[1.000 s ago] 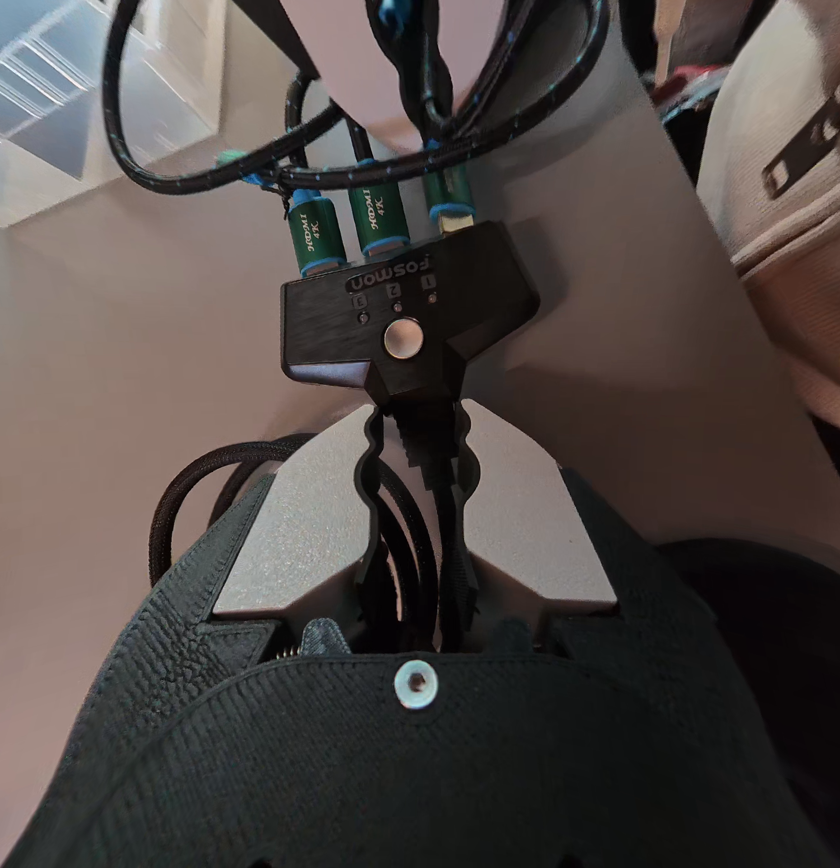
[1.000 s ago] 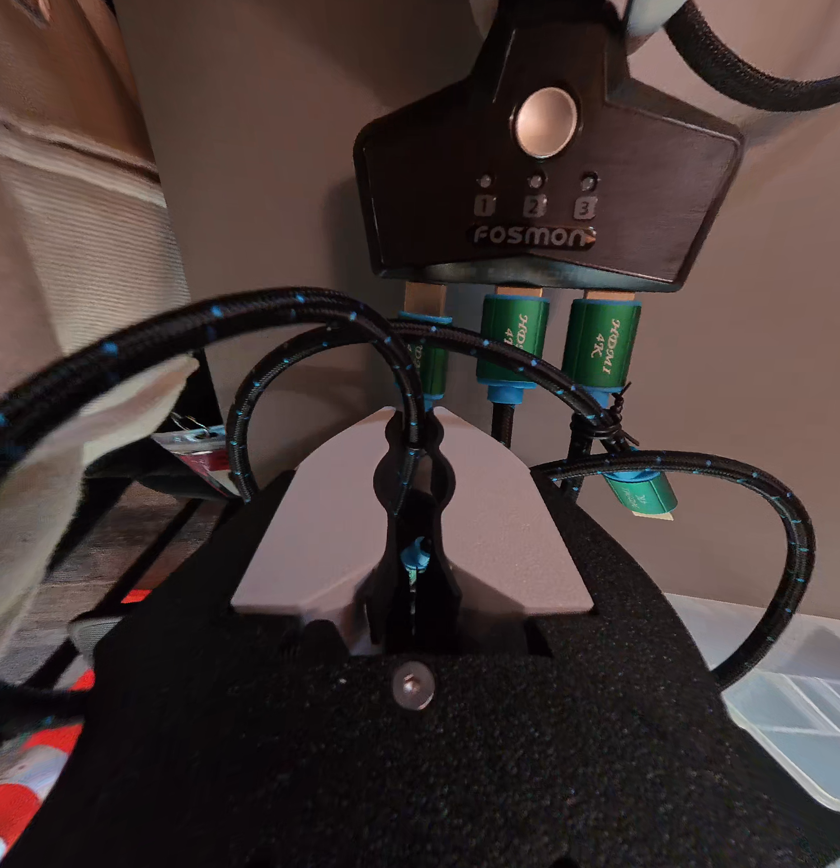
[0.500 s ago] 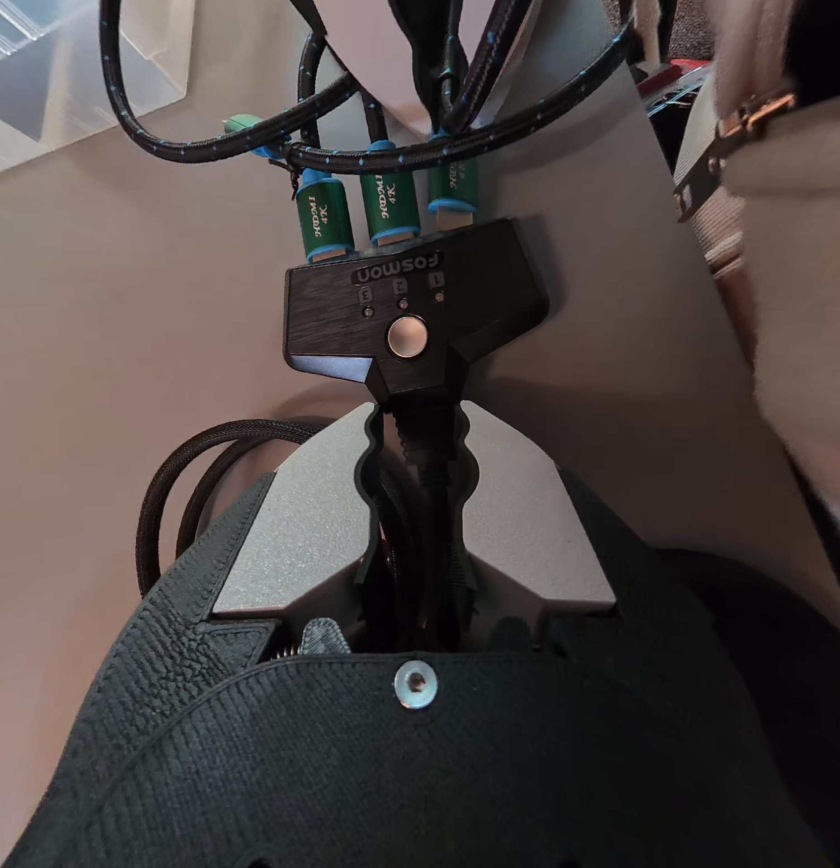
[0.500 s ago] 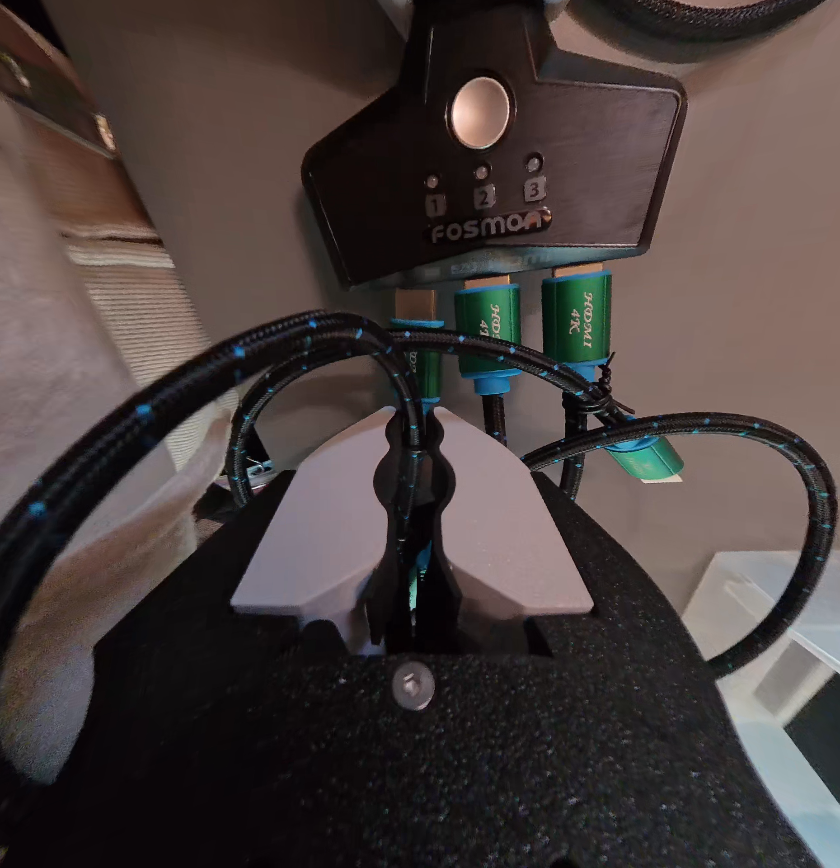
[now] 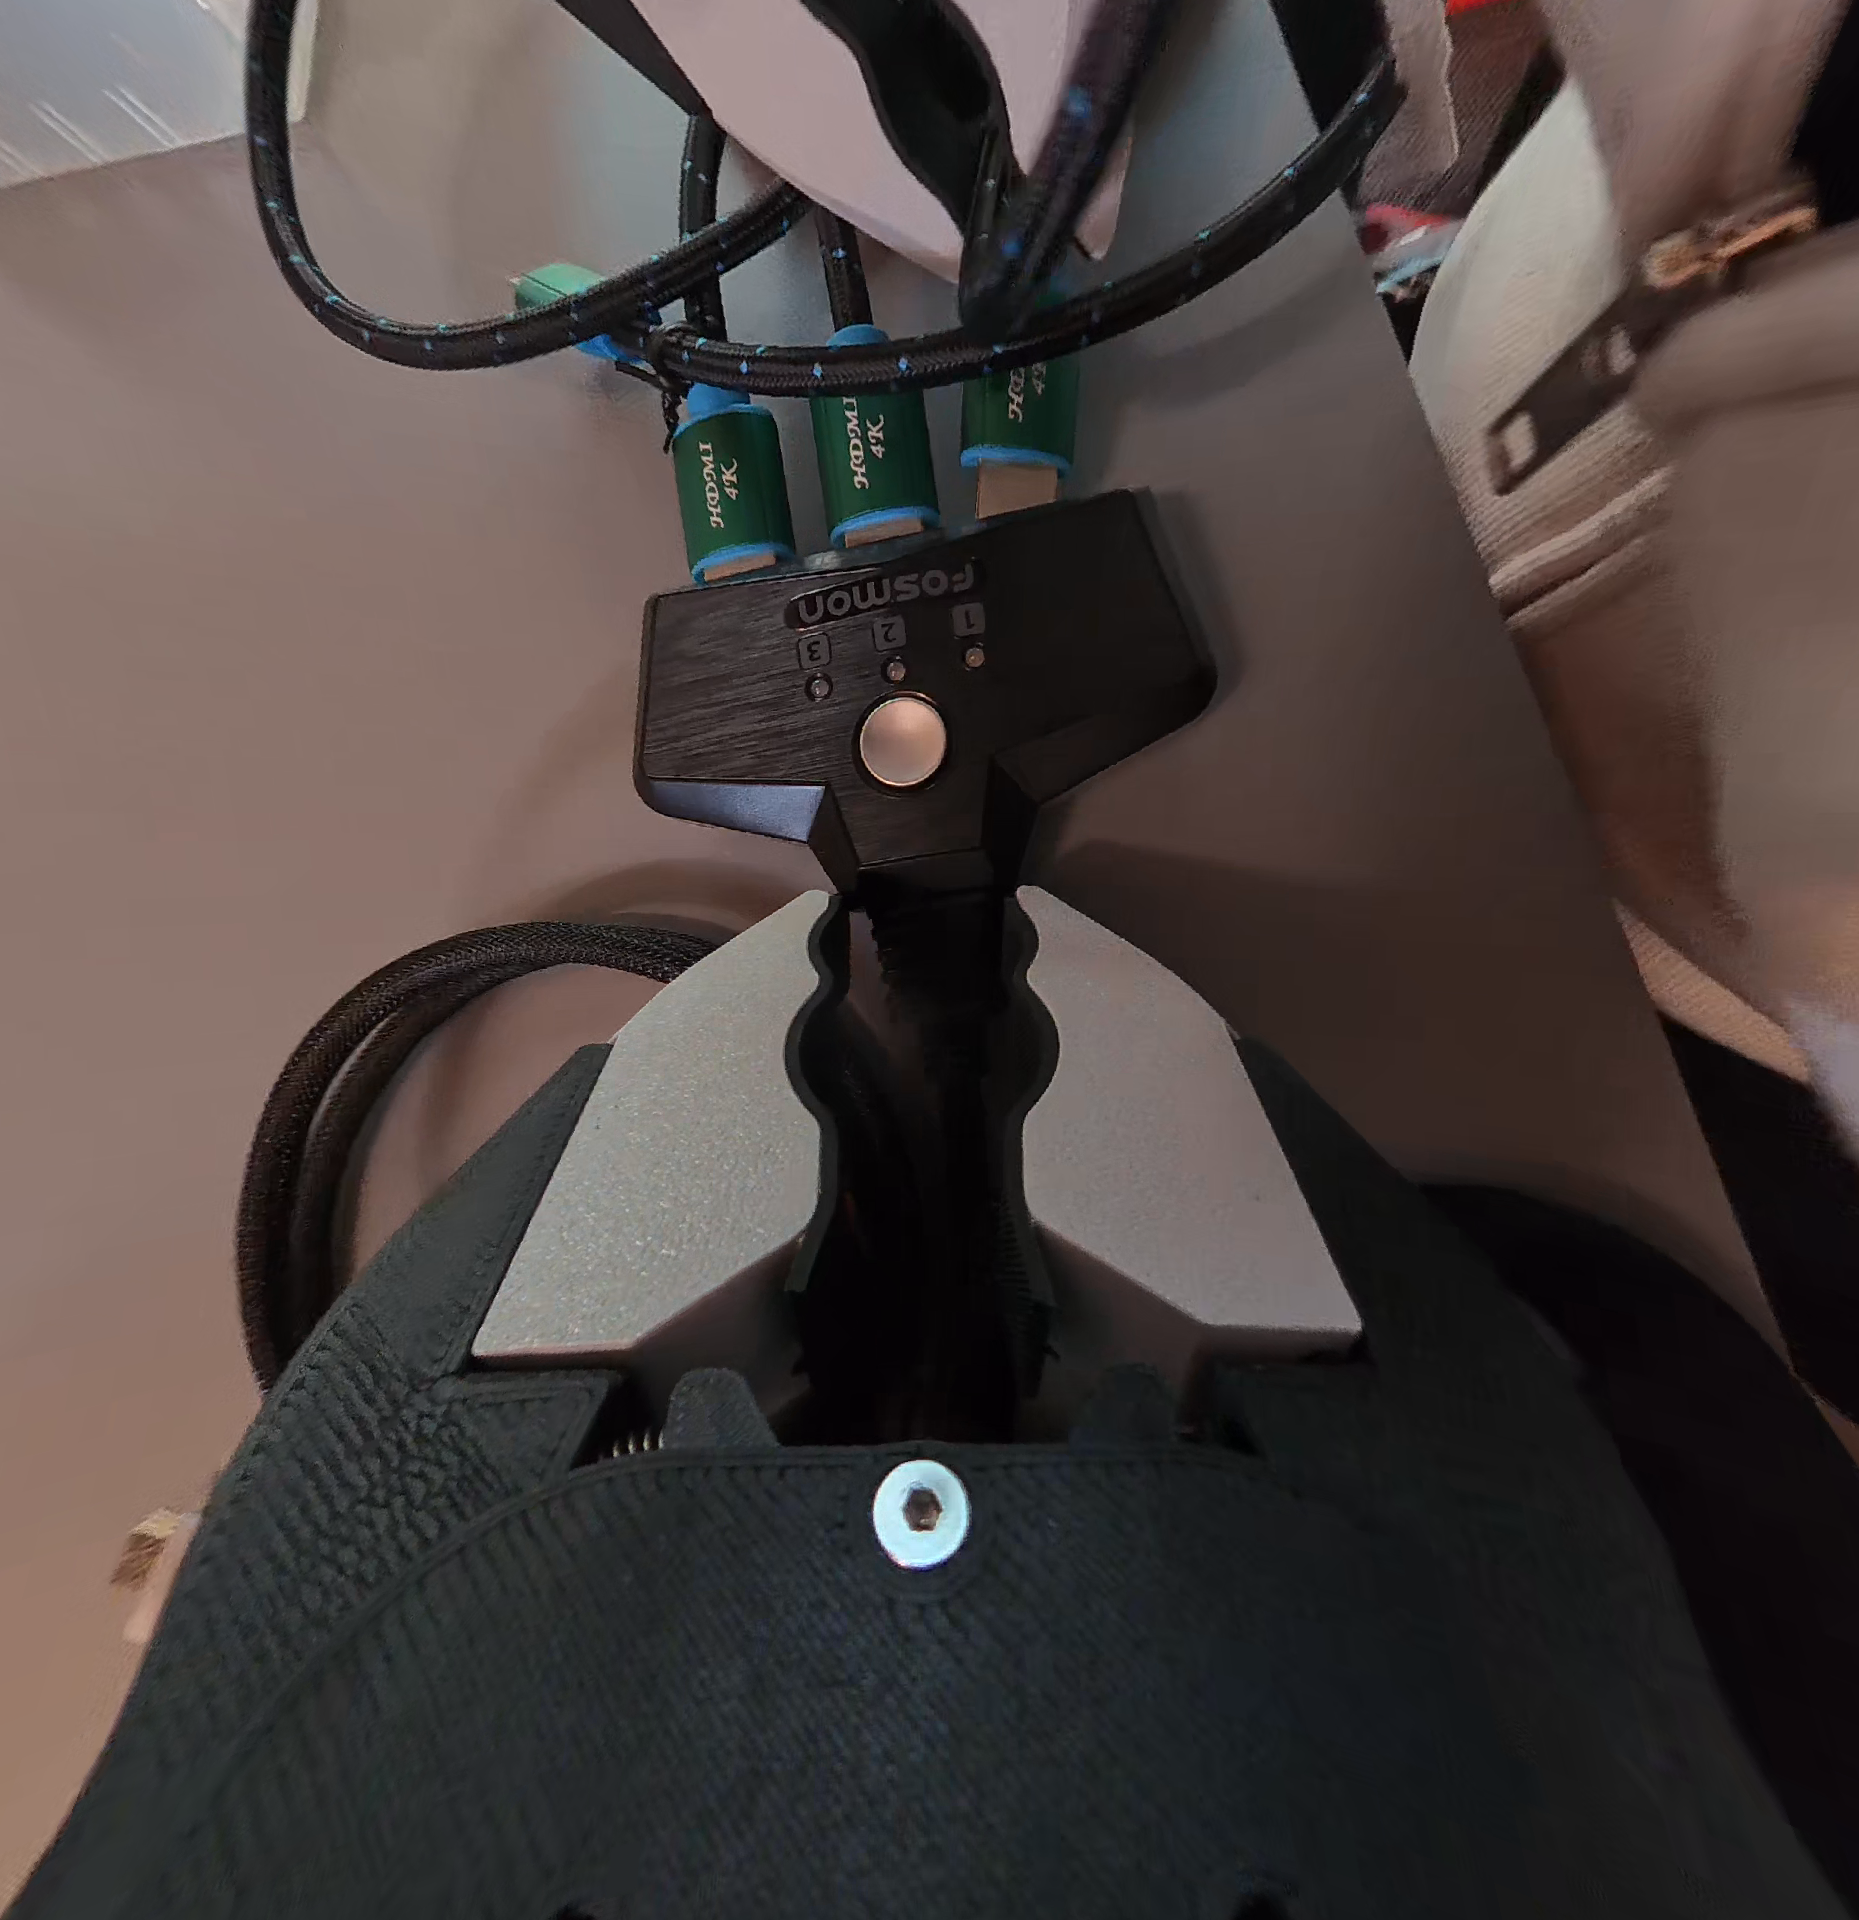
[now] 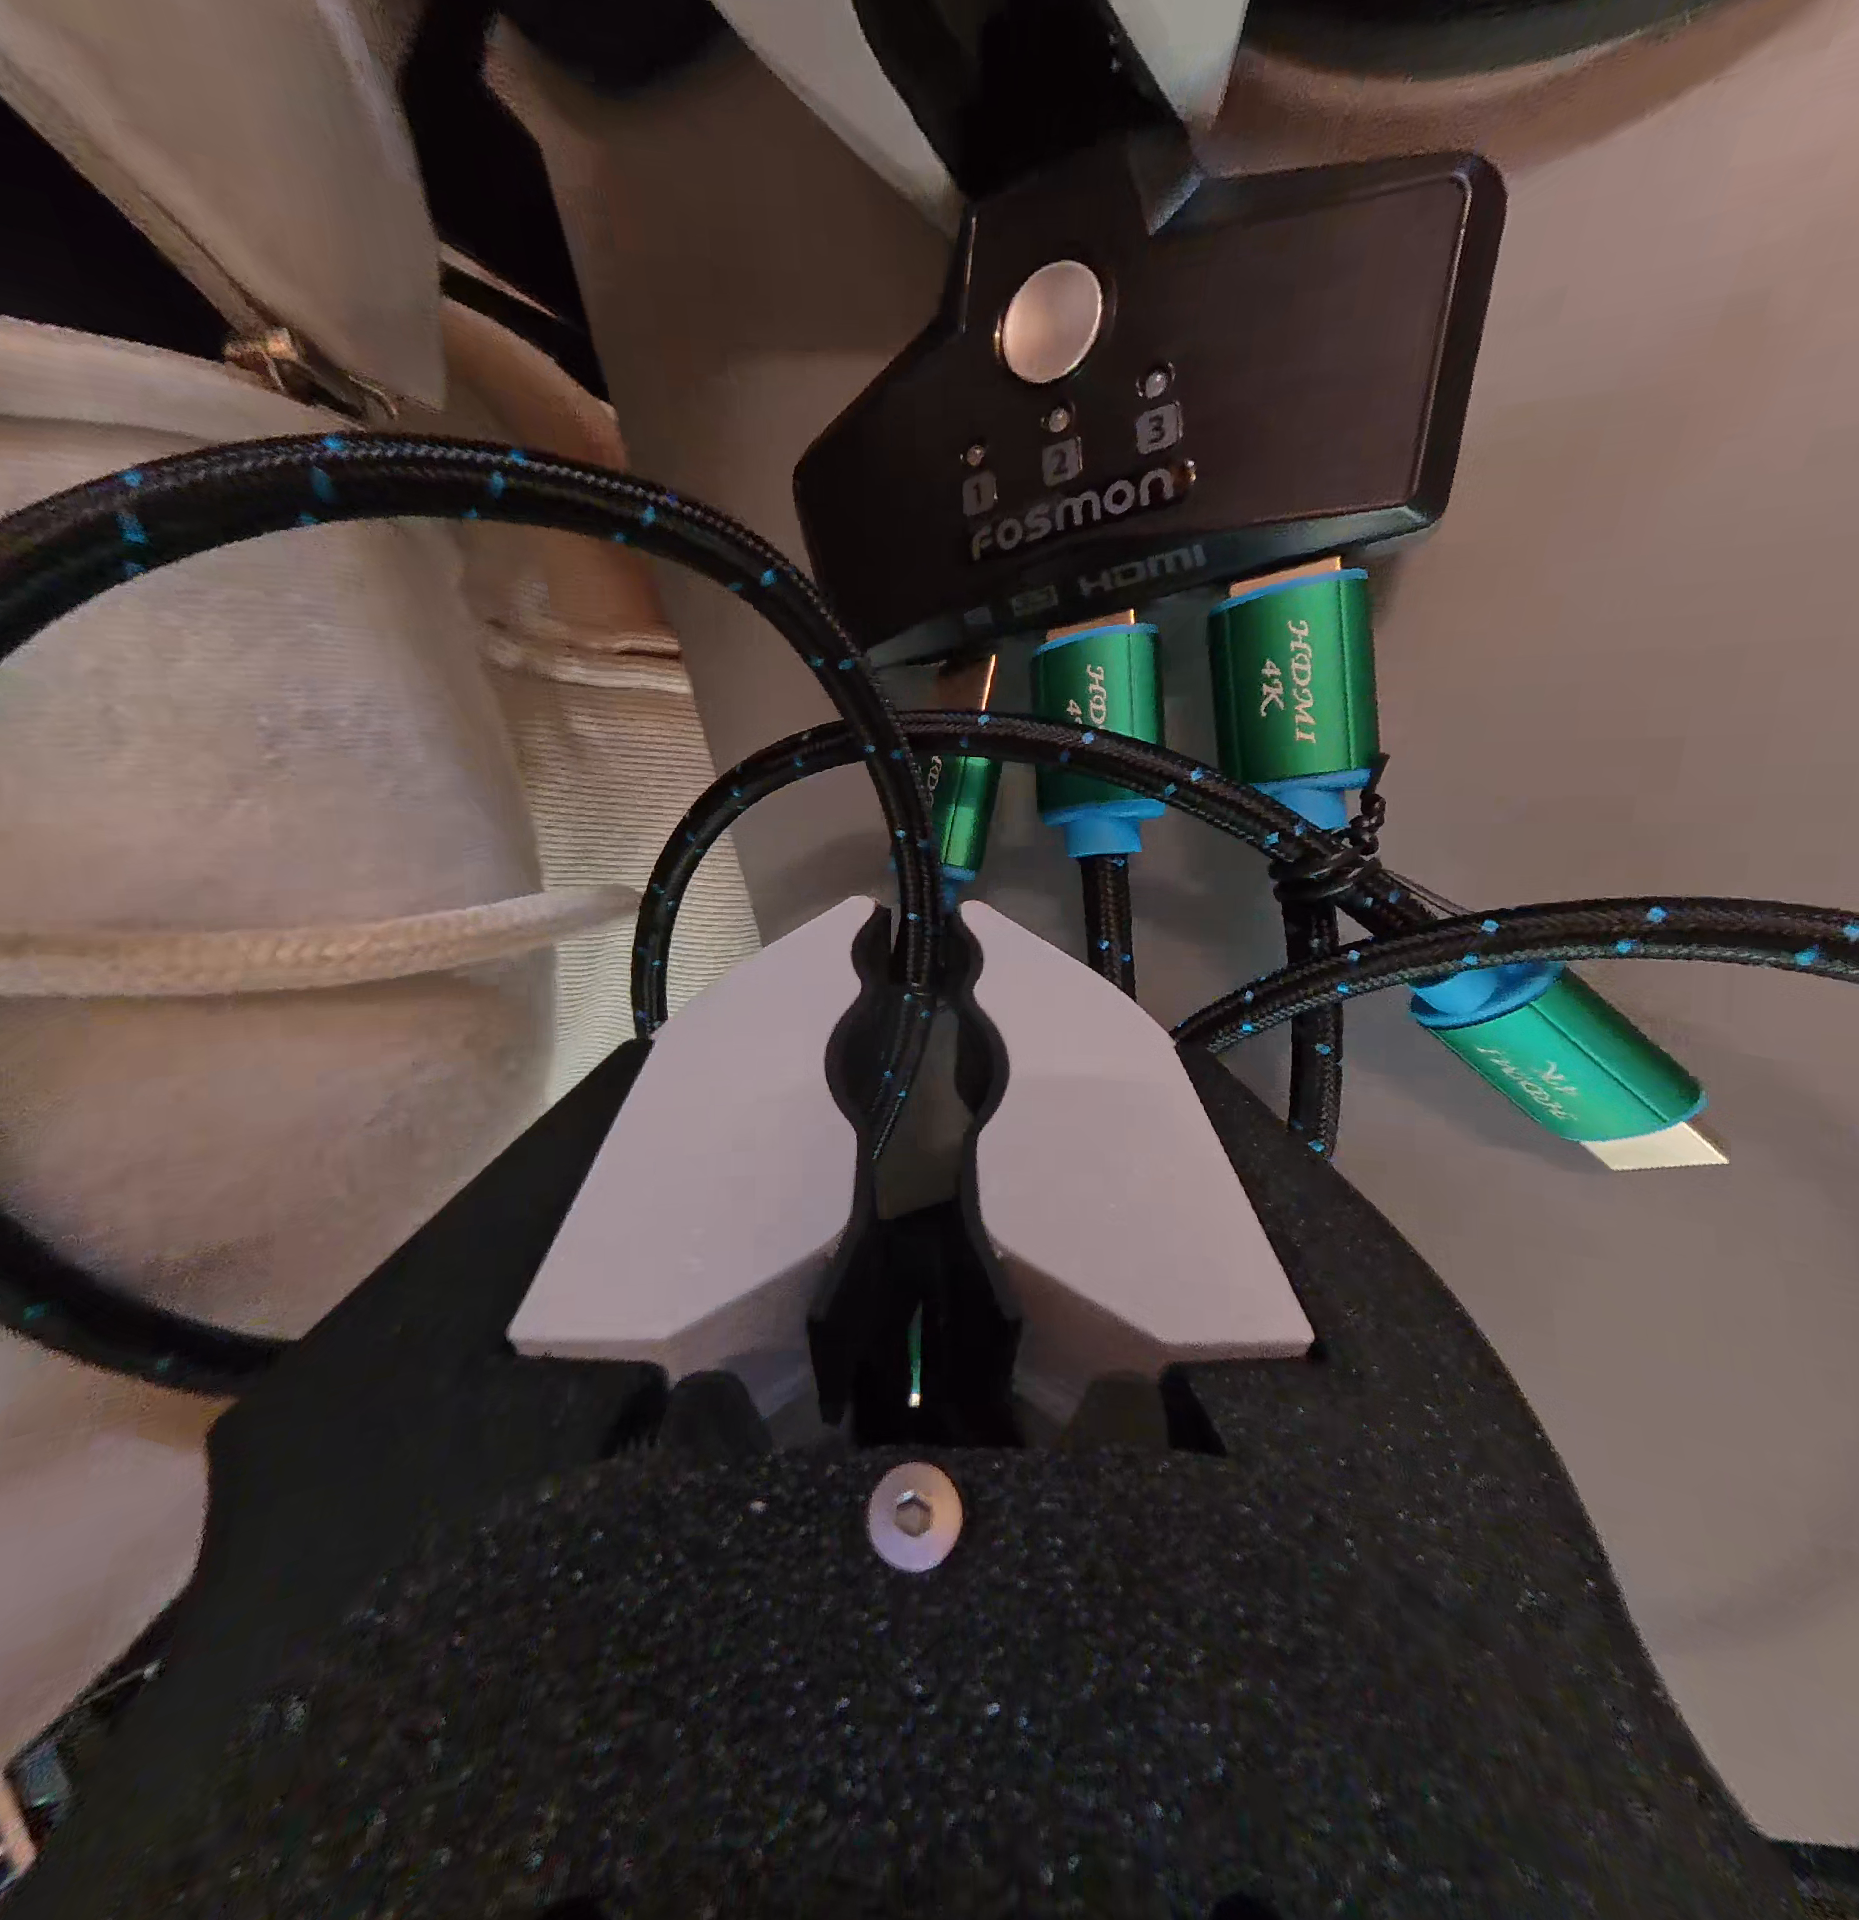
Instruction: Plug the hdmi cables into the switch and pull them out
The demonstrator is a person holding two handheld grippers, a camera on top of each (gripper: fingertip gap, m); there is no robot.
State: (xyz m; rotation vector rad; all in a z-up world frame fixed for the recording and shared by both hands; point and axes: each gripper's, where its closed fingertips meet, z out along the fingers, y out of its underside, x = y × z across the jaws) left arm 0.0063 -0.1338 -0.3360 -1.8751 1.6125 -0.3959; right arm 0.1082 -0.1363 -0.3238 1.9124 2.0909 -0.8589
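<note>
The black HDMI switch [image 5: 904, 707] lies on the grey table [image 5: 281, 727]. My left gripper [image 5: 925, 904] is shut on the switch's black tail cable, right behind its neck. Three green HDMI plugs sit in its ports. The plugs at ports 3 [image 5: 733, 499] and 2 [image 5: 873, 457] are seated. The plug at port 1 [image 5: 1013, 436] shows a length of bare metal. My right gripper [image 6: 920, 920] is shut on the braided cable just behind the port 1 plug [image 6: 956, 800]. The switch [image 6: 1216, 416] is tilted in the right wrist view. A fourth green plug [image 6: 1559, 1070] lies loose.
Black and blue braided cables [image 6: 385, 478] loop around both grippers. A coil of black cable [image 5: 312, 1091] lies left of my left gripper. A person's beige clothing [image 6: 229, 831] is close by the table edge. A clear plastic box [image 5: 73, 83] stands at the far corner.
The switch has shifted right and tilted in the right wrist view. Both grippers stay shut. The port 1 plug shows bare metal throughout.
</note>
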